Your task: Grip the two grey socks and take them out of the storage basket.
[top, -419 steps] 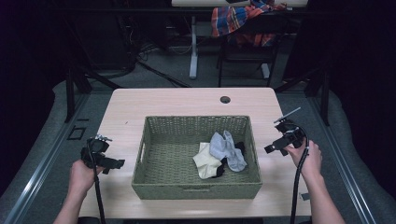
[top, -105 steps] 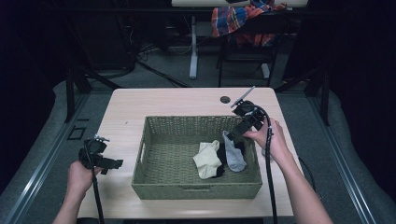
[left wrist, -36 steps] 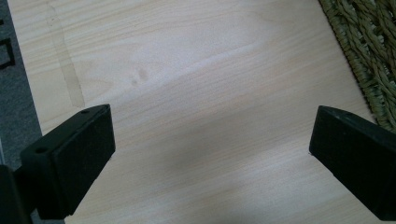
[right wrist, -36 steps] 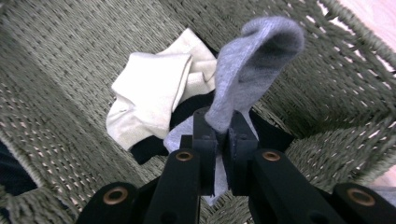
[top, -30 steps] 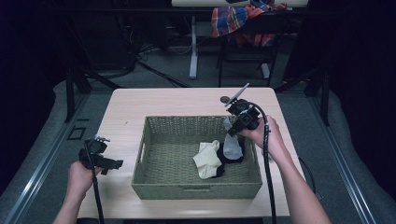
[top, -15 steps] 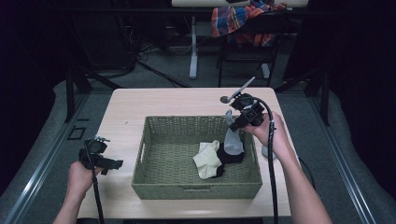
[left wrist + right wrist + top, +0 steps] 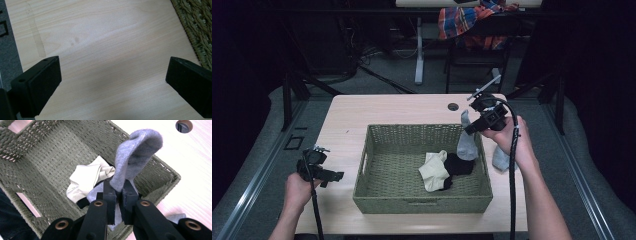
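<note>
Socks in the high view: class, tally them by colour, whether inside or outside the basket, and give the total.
Grey socks: 2
Cream sock: 1
Black sock: 1
Total: 4

The right claw [image 7: 119,195] clamps a grey sock [image 7: 135,157], whose free end arches over the woven basket [image 7: 50,162]. Inside the basket, a cream sock [image 7: 85,180] lies beside a black one [image 7: 82,202]. Beyond the basket's rim, the tabletop [image 7: 195,170] has a round hole [image 7: 184,125].
</note>
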`<state>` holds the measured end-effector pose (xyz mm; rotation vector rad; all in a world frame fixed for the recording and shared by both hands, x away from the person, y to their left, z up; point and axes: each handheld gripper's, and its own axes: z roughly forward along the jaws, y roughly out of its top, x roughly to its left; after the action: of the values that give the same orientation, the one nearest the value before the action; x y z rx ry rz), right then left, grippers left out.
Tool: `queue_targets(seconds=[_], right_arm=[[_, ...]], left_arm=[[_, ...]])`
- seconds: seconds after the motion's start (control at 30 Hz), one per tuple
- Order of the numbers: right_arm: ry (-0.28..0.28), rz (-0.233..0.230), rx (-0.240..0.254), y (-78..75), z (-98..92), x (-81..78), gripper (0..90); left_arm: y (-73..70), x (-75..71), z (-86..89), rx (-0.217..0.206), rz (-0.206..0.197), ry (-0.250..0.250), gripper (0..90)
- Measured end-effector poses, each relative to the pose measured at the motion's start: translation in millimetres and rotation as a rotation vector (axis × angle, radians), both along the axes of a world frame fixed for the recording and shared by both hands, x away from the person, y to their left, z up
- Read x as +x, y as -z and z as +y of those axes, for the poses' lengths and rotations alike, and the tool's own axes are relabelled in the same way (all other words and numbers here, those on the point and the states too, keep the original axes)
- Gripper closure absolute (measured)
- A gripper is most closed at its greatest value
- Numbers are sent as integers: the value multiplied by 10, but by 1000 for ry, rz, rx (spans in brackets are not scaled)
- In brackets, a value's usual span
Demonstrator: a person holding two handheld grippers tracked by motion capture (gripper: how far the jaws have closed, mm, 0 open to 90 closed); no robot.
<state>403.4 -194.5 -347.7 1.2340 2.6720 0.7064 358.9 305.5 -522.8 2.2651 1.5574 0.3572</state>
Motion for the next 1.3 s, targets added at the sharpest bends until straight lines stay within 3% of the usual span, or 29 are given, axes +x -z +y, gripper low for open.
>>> queue_targets(seconds=[0.43, 0.73, 1.1, 1.3], right_arm=[[105, -34, 26, -123, -402, -31, 851], [170, -39, 6, -130, -672, -13, 851], [263, -3, -16, -6, -962, 78, 852], [309, 52, -37, 203, -1096, 200, 853]], left_arm=[[-5, -2, 6, 0, 0, 1, 3], [-7, -2, 7, 1, 0, 1, 3], [-7, -2, 5, 3, -2, 2, 3], [-10, -3, 5, 0, -2, 1, 3]])
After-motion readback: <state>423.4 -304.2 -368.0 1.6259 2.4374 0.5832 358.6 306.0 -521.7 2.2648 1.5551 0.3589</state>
